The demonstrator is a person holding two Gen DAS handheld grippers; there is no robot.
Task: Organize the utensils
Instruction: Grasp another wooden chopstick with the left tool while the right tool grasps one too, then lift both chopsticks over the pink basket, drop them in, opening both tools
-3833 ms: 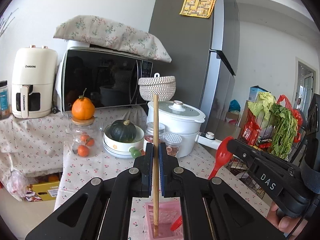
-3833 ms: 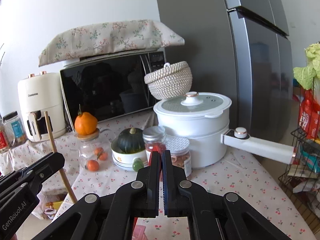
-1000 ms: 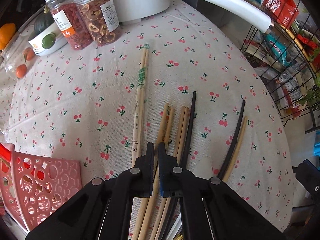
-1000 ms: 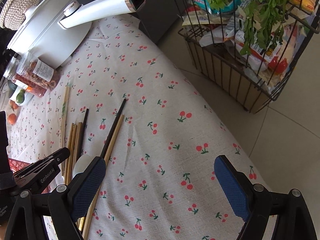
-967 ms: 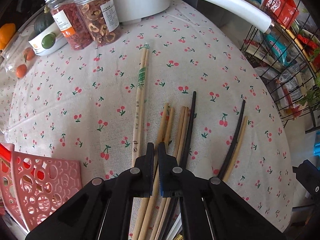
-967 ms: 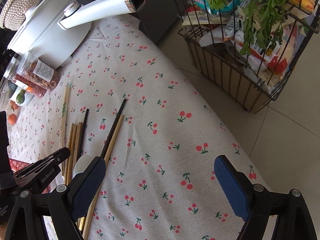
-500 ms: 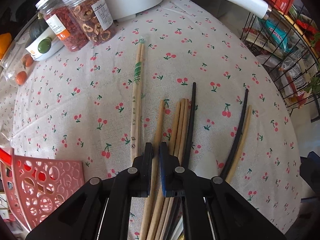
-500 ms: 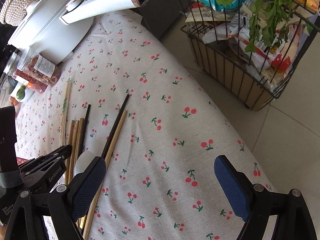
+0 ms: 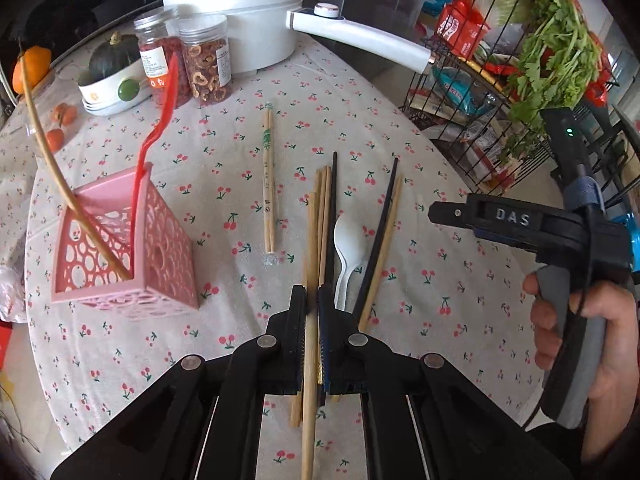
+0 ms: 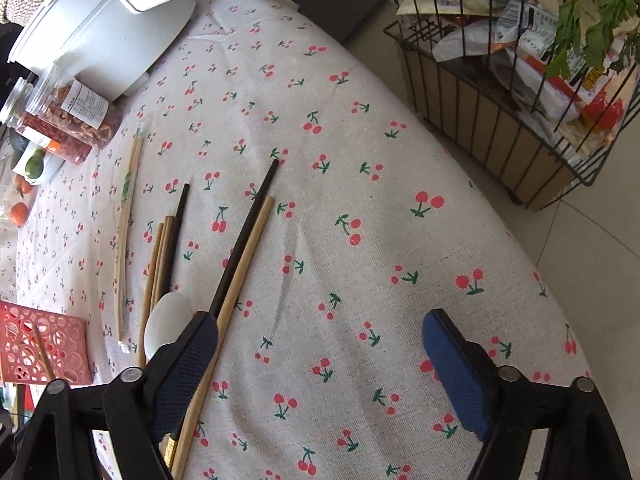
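My left gripper (image 9: 312,300) is shut on a light wooden chopstick (image 9: 309,400) and holds it just above the other utensils. Under it on the cherry-print cloth lie more wooden chopsticks (image 9: 322,208), a black chopstick (image 9: 331,216), a white spoon (image 9: 347,240) and a wrapped pair (image 9: 268,184). The pink basket (image 9: 160,264) at the left holds a wooden chopstick and a red spoon (image 9: 158,120). My right gripper (image 10: 320,364) hangs low over the cloth, jaws wide and closing. A wooden chopstick (image 10: 236,288) lies just inside its left pad, untouched, with a black chopstick (image 10: 248,224) beside it.
A white pot (image 9: 240,8) with a long handle (image 9: 360,36), two spice jars (image 9: 204,64) and a bowl with a squash (image 9: 112,80) stand at the table's back. A wire rack of groceries (image 10: 500,92) stands off the right edge. A hand (image 9: 580,340) holds the right gripper.
My left gripper rose and drew back with a wooden chopstick in its jaws, so the basket came into view. My right gripper sank toward the black and wooden pair, and its jaws narrowed.
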